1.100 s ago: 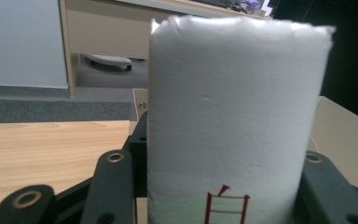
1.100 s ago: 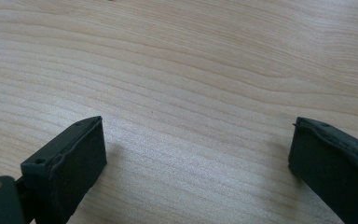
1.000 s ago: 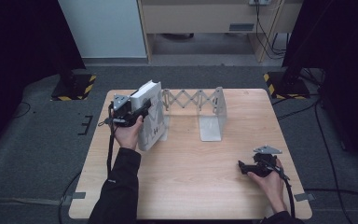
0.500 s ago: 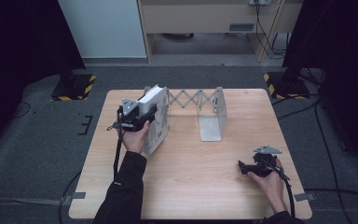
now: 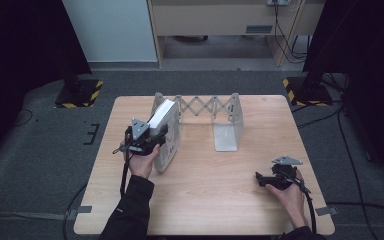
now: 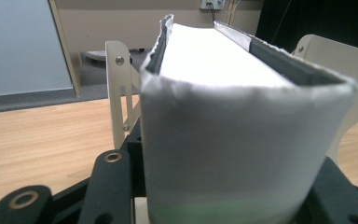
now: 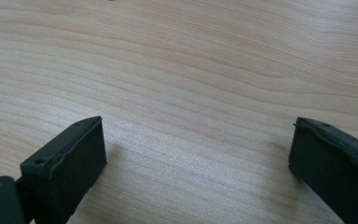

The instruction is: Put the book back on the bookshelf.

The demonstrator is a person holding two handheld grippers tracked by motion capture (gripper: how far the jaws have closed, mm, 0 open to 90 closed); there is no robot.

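On the left half of the pale wooden table, the left gripper was clenched on a thick white paper-wrapped book, which stood on its lower edge, tilted. From the high view the book sat right beside the left end plate of a cream-coloured metal expanding book rack, whose scissor lattice stretched to the right toward a second upright end plate with a flat foot resting on the tabletop. Whether the book touched the left plate could not be told. Seen along the left gripper's jaws, the book was pinched between them, its white wrapping torn along the top edge and dark board showing at the sides of the page block; a cream rack plate stood just behind it on either side. Near the table's lower right corner, well apart from the book and the rack, the right gripper lay low over the wood in the person's hand. Its jaws stood released and wide apart, with bare wood grain between them.
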